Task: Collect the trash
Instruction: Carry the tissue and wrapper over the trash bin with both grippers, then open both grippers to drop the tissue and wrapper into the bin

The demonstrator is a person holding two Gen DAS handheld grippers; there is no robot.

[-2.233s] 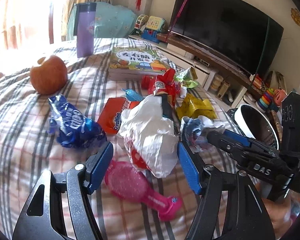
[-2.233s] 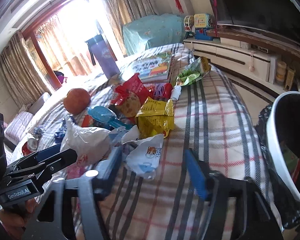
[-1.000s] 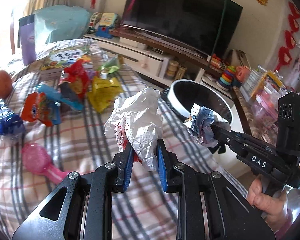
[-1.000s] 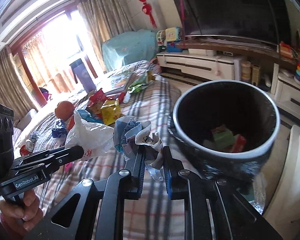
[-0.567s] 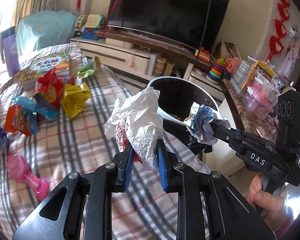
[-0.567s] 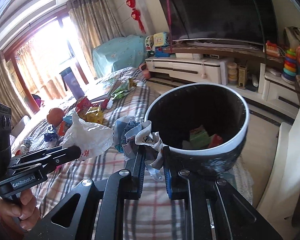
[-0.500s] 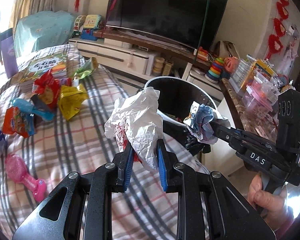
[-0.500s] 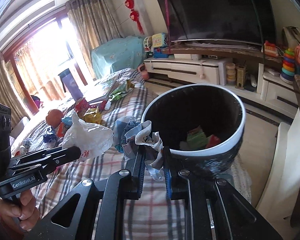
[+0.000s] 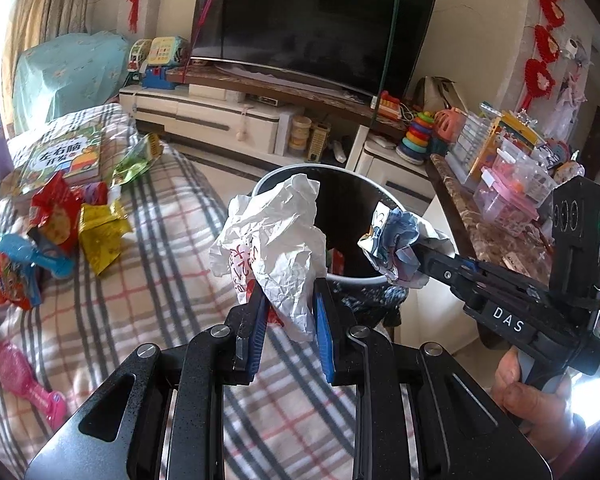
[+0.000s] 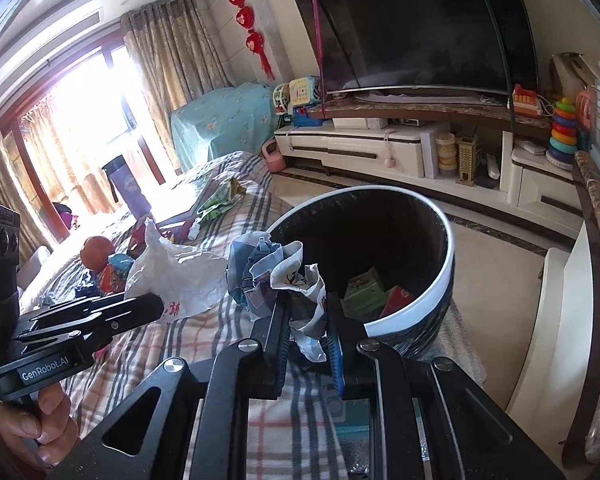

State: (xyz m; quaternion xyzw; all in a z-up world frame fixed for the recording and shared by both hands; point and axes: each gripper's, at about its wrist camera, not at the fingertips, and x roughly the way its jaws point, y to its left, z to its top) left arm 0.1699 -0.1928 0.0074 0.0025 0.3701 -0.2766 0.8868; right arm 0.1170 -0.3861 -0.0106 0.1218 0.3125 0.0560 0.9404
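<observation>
My left gripper [image 9: 287, 300] is shut on a crumpled white plastic bag [image 9: 276, 240] with red print, held in the air just short of the bin's near rim. To its right, my right gripper [image 10: 308, 316] is shut on a crumpled blue-and-white wrapper [image 10: 272, 276], also seen as the wrapper [image 9: 396, 244] at the fingertips of the right gripper [image 9: 414, 258]. A black bin with a white rim [image 10: 440, 292] stands on the floor beside the bed; green and red packets lie inside it. The bin [image 9: 352, 280] sits behind both held pieces.
More wrappers [image 9: 64, 224] lie on the plaid bed cover [image 9: 160, 288], with a pink brush [image 9: 28, 380], a book [image 9: 60, 156] and an apple [image 10: 96, 250]. A TV [image 9: 312, 28] on a low cabinet and a toy shelf [image 9: 508, 168] stand beyond the bin.
Both grippers have carried their trash from over the bed toward the bin. The bin now fills more of both views and sits closer behind the held pieces.
</observation>
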